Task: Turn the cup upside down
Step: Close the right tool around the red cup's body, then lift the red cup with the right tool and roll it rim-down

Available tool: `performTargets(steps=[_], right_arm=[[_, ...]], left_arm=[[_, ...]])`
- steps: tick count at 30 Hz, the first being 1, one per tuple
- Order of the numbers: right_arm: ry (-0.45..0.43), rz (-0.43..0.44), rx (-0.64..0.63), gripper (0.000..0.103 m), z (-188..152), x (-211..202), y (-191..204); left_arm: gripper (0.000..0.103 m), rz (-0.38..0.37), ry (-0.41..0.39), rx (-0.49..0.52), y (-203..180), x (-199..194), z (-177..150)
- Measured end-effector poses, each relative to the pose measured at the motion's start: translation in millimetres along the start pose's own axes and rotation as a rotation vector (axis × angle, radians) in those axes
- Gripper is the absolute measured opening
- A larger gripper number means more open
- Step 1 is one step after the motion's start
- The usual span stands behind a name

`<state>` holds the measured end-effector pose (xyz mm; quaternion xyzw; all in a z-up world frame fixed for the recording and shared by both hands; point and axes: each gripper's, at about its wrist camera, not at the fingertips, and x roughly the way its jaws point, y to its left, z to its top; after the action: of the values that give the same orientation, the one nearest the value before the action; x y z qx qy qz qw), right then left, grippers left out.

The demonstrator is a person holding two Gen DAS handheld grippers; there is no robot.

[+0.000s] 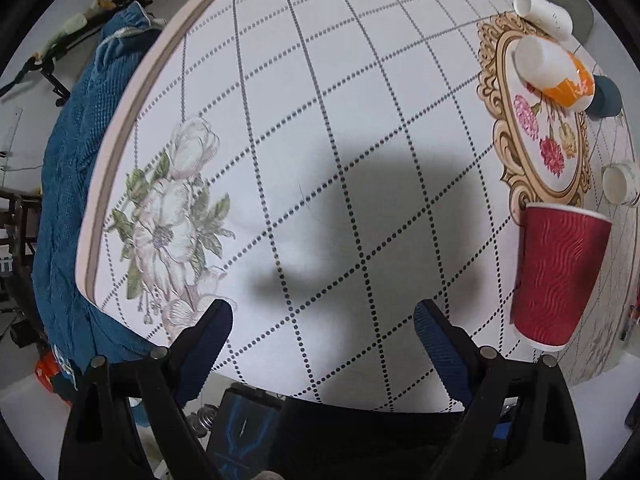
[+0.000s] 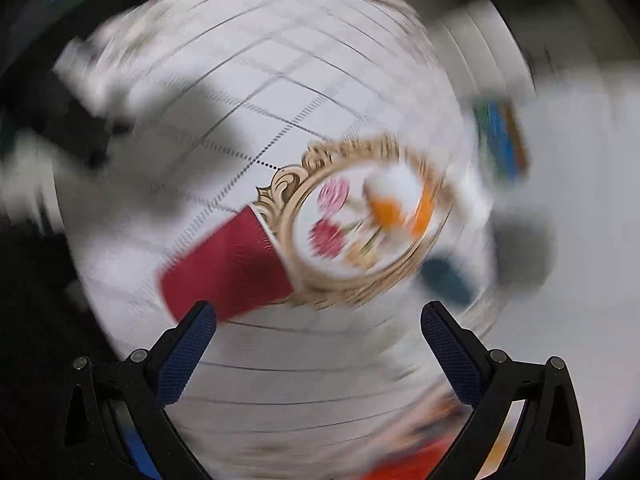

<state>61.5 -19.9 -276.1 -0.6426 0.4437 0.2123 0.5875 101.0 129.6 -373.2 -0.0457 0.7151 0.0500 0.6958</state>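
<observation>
Tablecloth [image 1: 320,80]: bottles [image 1: 548,68] behind cup [image 1: 560,276]

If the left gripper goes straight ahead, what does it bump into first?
Probably just the tablecloth. The left gripper is open and points at bare cloth; the red cup stands off to its right.

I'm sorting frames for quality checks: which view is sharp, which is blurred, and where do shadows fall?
Left wrist view: sharp, with fisheye bending of the grid lines on the tablecloth; a broad dark shadow lies mid-table, left of the red cup. Right wrist view: heavy rotational motion blur smears the cup and table, while the right gripper stays crisp, jaws wide apart.
</observation>
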Motion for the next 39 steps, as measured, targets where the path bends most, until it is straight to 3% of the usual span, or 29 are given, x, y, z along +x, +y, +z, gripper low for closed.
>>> performTargets(steps=[3,6,9,13,18,26,30,36,39], right_arm=[[-0.093,-0.218,-0.499,0.103,-2.0,1.2,46.3],[-0.137,-0.295,-0.892,0.103,-18.0,12.0,77.8],[-0.176,-0.319,-1.169,0.103,-34.1,24.8,92.4],[-0.211,-0.336,-1.405,0.102,-43.7,43.0,101.8],[-0.228,-0.346,-1.551,0.102,-29.6,59.2,98.8],[-0.187,-0.336,-1.658,0.097,-23.9,90.4,97.8],[-0.183,-0.341,-1.684,0.085,-30.4,105.6,98.3],[-0.192,-0.341,-1.685,0.085,-20.8,111.4,87.5],[-0.194,-0.34,-1.683,0.085,-19.3,100.2,101.7]], left_arm=[[0.093,-0.007,0.014,-0.004,-0.3,7.1,-1.7],[0.093,-0.017,0.027,-0.009,0.4,13.6,-1.8],[0.093,-0.02,0.03,-0.01,-0.2,18.7,-0.5],[0.093,-0.025,0.031,-0.024,-0.1,24.3,0.4],[0.094,-0.029,0.041,-0.032,-4.7,36.2,6.9],[0.093,-0.026,0.055,-0.033,-4.2,50.0,8.8],[0.093,-0.03,0.06,-0.031,8.1,60.8,10.6],[0.093,-0.036,0.065,-0.037,14.2,66.0,12.1],[0.093,-0.037,0.066,-0.041,18.7,68.9,12.7]])
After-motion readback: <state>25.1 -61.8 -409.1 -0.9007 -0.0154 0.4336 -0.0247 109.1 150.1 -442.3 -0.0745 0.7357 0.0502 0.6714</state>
